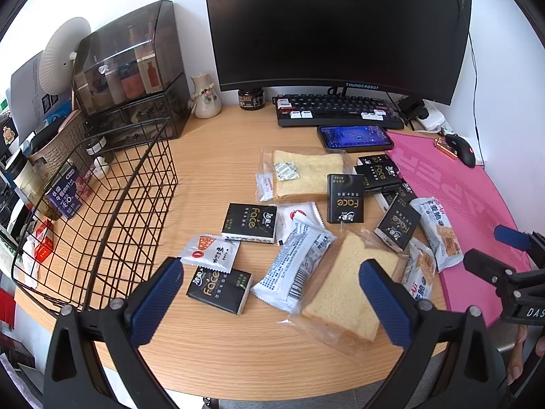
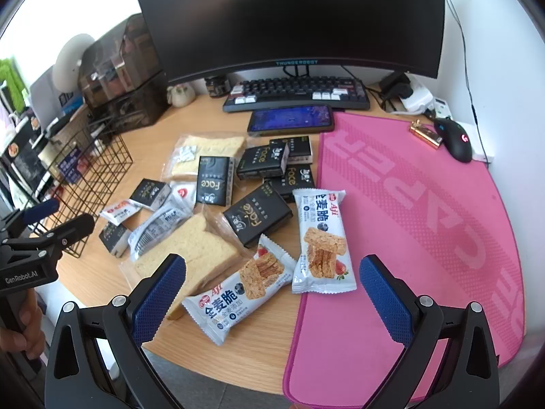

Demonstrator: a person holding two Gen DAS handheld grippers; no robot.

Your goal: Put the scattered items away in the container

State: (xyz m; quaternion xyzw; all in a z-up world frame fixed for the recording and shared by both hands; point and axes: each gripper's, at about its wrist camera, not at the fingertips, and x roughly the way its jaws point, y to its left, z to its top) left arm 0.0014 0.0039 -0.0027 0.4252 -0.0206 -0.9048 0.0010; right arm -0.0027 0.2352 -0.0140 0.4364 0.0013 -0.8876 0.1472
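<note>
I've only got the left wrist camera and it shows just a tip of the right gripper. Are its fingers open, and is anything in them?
Observer: The right gripper has its fingers spread wide, with nothing held between them.
Operator: Which item lies closest in front of it?
Observer: An Aji wholewheat crisp packet, face up, with its near end lying over the corner of the bagged bread slice.

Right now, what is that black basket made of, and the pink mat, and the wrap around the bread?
The black basket looks like thin metal wire with a dark coating: you can see straight through its open grid. The pink mat seems soft rubber or fabric, matte with a dotted weave. The bread's wrap is probably clear, shiny plastic film, crinkled at the edges.
</note>
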